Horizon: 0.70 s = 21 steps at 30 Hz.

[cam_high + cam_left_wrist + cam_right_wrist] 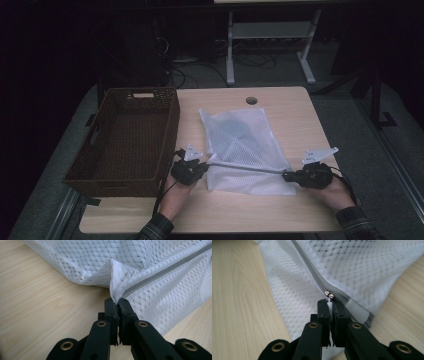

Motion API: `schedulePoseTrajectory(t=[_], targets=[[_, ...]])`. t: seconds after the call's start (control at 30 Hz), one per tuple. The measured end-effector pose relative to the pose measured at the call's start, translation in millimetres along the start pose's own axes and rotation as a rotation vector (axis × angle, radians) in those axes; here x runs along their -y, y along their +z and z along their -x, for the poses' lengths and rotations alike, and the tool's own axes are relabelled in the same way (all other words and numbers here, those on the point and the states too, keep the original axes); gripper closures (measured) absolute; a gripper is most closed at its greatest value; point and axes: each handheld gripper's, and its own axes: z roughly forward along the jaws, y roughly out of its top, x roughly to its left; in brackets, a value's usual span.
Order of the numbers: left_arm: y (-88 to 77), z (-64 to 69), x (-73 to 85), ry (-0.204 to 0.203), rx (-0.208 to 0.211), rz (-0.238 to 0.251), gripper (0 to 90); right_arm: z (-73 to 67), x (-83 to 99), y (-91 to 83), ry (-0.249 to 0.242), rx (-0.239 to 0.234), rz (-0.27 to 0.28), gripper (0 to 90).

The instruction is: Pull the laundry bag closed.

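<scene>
A white mesh zip bag (240,145) lies on the wooden table (295,115), with something dark inside its far half. Its grey zipper (245,167) runs taut between my two grippers near the front edge of the bag. My left gripper (204,165) is shut on the bag's fabric at the zipper's left end; in the left gripper view (117,302) the mesh bag (155,282) bunches up between the closed jaws. My right gripper (286,175) is shut on the zipper pull; in the right gripper view (330,302) the metal zipper pull (328,294) sits clamped at the jaw tips beside the mesh bag (367,267).
A dark brown wicker basket (170,130) stands on the left part of the table, close to my left hand. A round cable hole (251,100) is at the table's far edge. Beyond the table, a white desk frame (270,35) and cables lie on the floor.
</scene>
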Motion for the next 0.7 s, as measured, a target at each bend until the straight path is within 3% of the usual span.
schedulePoseTrajectory(t=[0.5, 0.53, 0.6, 0.7], targets=[[-0.6, 0.6, 1.8, 0.008, 0.001, -0.013, 87.6, 4.6, 1.8, -3.7, 0.006, 0.029, 0.001, 86.4], [-0.6, 0.5, 1.9, 0.005, 0.004, -0.011, 87.6, 7.0, 2.6, -5.0, 0.017, 0.041, 0.003, 86.3], [-0.7, 1.2, 1.8, 0.009, 0.002, -0.012, 87.5, 10.6, 4.3, -6.7, 0.037, 0.021, 0.02, 86.3], [-0.9, -0.7, 3.3, 0.008, 0.017, -0.019, 87.2, 6.2, 2.7, -7.0, 0.017, 0.028, 0.023, 86.3]])
